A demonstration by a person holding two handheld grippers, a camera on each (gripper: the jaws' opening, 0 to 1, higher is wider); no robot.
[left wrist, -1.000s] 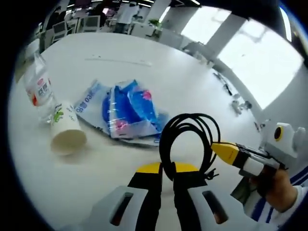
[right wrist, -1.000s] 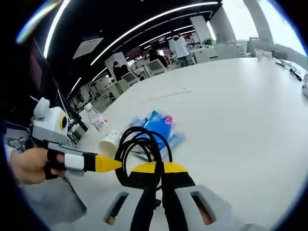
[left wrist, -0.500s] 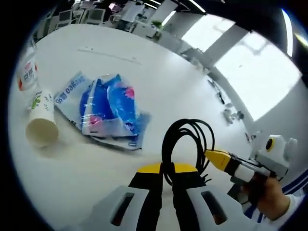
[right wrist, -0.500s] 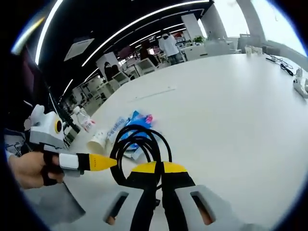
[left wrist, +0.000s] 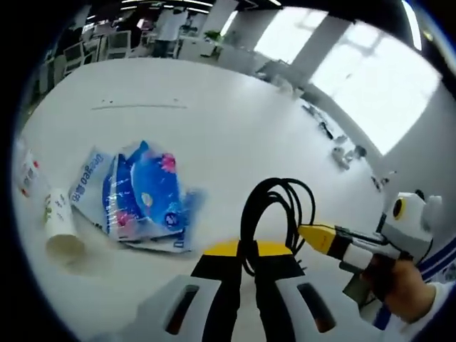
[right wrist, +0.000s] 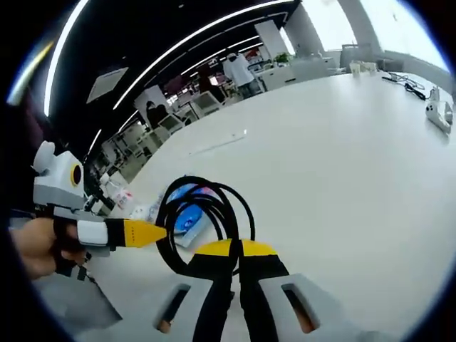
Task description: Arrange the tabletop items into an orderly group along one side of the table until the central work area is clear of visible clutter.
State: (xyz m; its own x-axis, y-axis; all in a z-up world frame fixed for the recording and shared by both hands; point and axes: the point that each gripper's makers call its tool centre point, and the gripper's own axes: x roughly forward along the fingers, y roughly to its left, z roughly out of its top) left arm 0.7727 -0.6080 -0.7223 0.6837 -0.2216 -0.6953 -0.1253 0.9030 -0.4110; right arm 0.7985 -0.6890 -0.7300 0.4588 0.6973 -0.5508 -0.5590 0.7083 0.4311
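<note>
Cable [left wrist: 274,214] is the job in hand: I have the black coil pinched in both claws at once, left gripper [left wrist: 246,267] and right gripper [right wrist: 236,267] each closed narrow on a strand, with the loop held above the white table [left wrist: 235,121]. My guess is the next move is to carry it to the side where the other items sit and set it down beside them. Blue packets [left wrist: 139,199], paper cup [left wrist: 60,229] lying on its side and bottle [left wrist: 27,178] cluster there, so I need a bare spot just beside them, not on top
</note>
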